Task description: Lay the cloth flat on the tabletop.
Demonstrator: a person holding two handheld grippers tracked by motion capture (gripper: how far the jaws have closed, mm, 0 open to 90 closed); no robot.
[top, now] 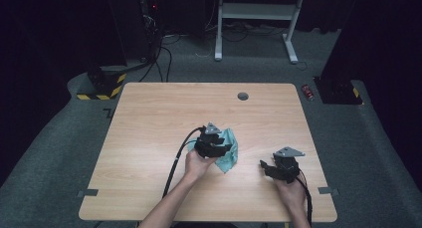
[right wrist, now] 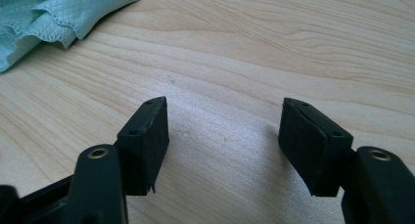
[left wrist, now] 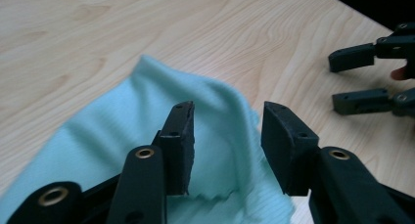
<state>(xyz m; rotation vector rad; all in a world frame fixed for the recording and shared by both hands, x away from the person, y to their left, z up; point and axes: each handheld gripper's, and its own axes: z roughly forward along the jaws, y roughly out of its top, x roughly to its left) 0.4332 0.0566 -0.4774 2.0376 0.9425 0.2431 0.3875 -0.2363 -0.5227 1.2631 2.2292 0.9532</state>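
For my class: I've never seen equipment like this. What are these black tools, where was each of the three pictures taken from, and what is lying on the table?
A person holds a hand-operated gripper in each hand. The high view looks down on the wooden table; the other two pictures come from cameras riding on each gripper. The left gripper hangs over a light green cloth, jaws apart, with the cloth between them but not pinched. The right gripper sits over bare wood, jaws open, holding nothing. The cloth lies crumpled on the table.
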